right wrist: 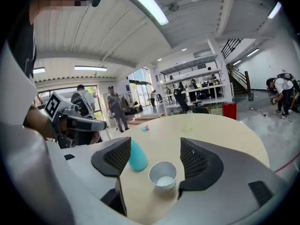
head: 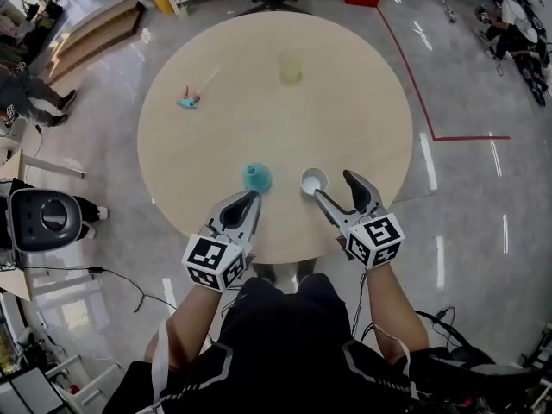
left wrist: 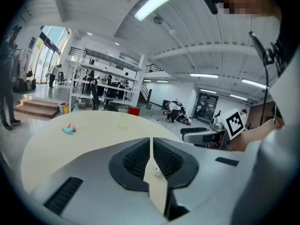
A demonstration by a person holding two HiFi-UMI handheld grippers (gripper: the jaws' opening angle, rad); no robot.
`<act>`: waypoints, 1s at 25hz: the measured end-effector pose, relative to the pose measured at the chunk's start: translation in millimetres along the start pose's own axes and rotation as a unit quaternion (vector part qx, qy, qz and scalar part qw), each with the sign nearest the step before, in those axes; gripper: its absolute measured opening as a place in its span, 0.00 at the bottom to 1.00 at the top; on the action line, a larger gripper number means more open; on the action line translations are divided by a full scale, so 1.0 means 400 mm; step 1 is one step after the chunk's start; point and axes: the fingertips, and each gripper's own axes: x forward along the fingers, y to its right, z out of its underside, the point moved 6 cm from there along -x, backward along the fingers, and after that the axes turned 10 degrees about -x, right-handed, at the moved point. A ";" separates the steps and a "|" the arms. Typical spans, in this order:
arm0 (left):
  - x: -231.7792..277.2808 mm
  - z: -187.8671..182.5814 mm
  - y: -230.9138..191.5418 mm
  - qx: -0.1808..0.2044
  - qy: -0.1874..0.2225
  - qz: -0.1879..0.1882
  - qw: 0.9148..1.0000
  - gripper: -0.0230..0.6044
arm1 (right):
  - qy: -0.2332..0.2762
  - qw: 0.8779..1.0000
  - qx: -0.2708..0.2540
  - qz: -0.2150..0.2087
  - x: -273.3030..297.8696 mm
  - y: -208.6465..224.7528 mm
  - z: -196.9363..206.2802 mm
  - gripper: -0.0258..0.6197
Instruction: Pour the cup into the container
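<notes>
Table (head: 354, 110) bears white cup (head: 314, 180), teal vessel (head: 257, 178), yellowish cup (head: 291, 67), toy (head: 187, 100).

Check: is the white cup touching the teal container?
Apart. The head view shows a plain strip of bare table between the white cup and the teal container.

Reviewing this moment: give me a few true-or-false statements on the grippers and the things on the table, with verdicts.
1. The right gripper has its fingers apart. True.
2. The white cup lies tipped on its side. False: it stands upright, open end up.
3. The left gripper grips the teal container. False: its fingers are together, holding nothing.
4. A yellowish cup stands on the far part of the table. True.
</notes>
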 end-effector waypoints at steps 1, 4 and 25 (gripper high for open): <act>0.009 0.024 -0.007 -0.004 -0.009 -0.003 1.000 0.04 | -0.010 1.000 0.004 -0.003 0.007 -0.002 0.031 0.52; 0.032 0.096 -0.027 -0.011 -0.043 -0.017 0.999 0.04 | -0.041 0.999 0.016 -0.011 0.019 -0.014 0.117 0.54; 0.129 0.305 -0.126 -0.032 -0.115 -0.037 0.992 0.04 | -0.102 0.995 -0.009 -0.016 0.180 -0.006 0.341 0.55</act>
